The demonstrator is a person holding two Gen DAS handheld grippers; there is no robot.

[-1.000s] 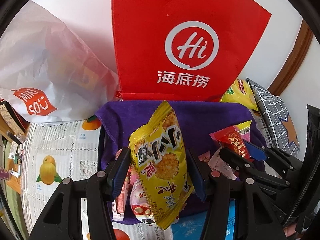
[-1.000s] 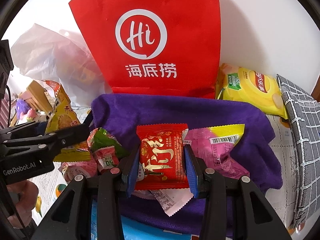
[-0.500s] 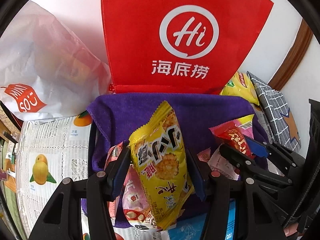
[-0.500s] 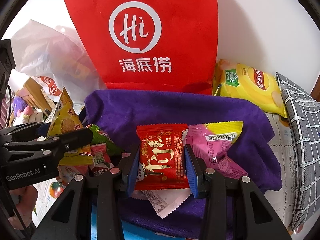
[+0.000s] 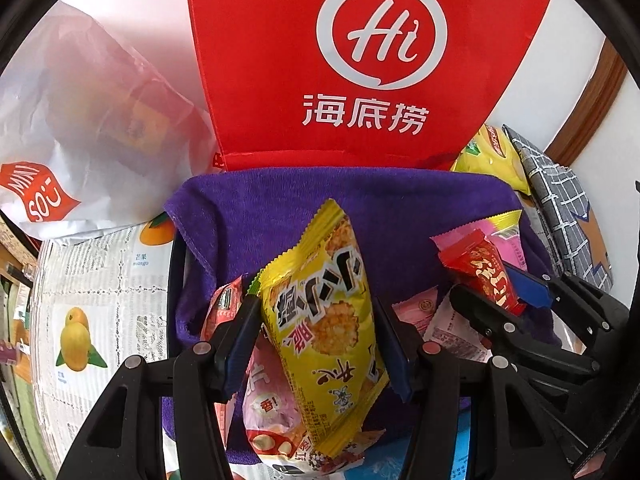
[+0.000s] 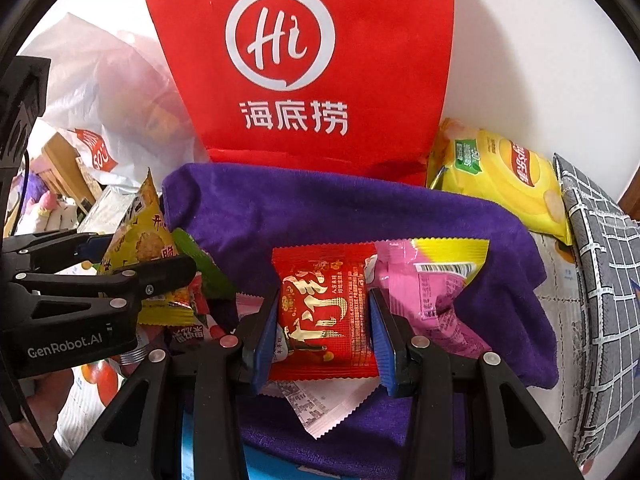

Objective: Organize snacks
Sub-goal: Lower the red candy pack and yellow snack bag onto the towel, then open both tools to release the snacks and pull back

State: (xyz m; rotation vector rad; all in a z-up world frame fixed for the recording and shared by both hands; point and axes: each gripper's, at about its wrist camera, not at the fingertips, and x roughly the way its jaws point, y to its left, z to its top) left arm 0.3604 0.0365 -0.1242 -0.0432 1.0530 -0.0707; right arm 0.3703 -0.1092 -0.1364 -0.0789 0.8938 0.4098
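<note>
I have my left claw (image 5: pixel 316 332) clamped on the yellow snack packet (image 5: pixel 324 320) and my right claw (image 6: pixel 326 332) clamped on the red snack packet (image 6: pixel 326 312), both over the purple towel (image 6: pixel 320 208).

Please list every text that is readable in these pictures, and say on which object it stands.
"Hi" and "海底捞": red bag.
"MINI SO": white plastic bag.
"GenRobot.AI": left gripper body.
"芒果 mango": printed table cover.
"香": pink packet.
Other packet print is too small or distorted.
</note>
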